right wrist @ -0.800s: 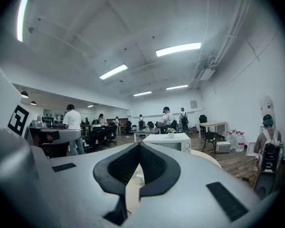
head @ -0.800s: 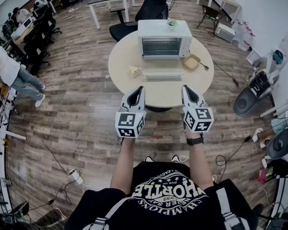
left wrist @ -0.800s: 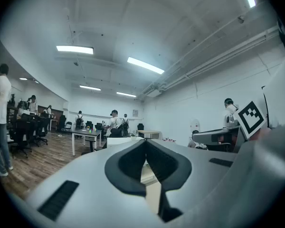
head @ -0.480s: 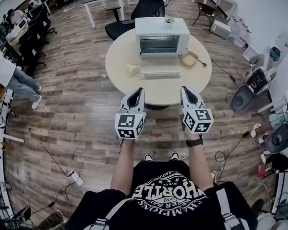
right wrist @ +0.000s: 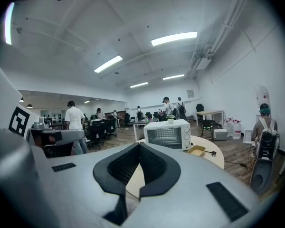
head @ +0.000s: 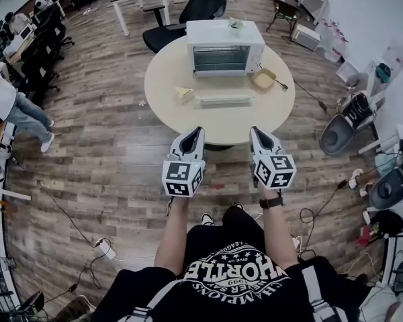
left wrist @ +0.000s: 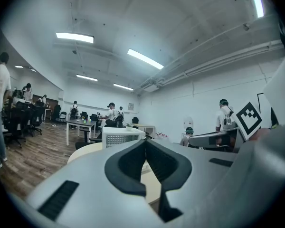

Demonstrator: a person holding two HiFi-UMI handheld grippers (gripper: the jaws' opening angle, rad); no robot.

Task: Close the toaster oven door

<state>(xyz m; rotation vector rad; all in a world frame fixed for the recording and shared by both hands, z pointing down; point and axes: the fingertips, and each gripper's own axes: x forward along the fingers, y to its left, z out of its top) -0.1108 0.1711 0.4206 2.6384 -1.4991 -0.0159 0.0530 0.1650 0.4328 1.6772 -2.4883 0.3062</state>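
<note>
The toaster oven [head: 225,42] is seen standing toward the far side of the round bench [head: 174,119]. Its door [head: 223,101] is dropped open in front of it, and lies flat out over the benchtop. The pale bar along the door's outer edge is taken to be the handle rail. The panel between rail and oven looks see-through, so it is probably glass.

A small tan tray [head: 263,80] lies just to the right of the oven's front. A little plant [head: 236,24] sits on the oven's roof.

The left tongs [head: 196,133] and the right tongs [head: 256,131] are held over the floor, short of the bench edge nearest the person and well apart from the oven. Both are pressed together, with nothing pinched between them.

The door is judged to be light, rigid and hinged at its lower edge, so no grip should be needed. It would best be lifted from under the outer rail, near the rail's middle, and swung up. The glass is better left untouched, and the oven itself may slide if it is pushed hard.
</note>
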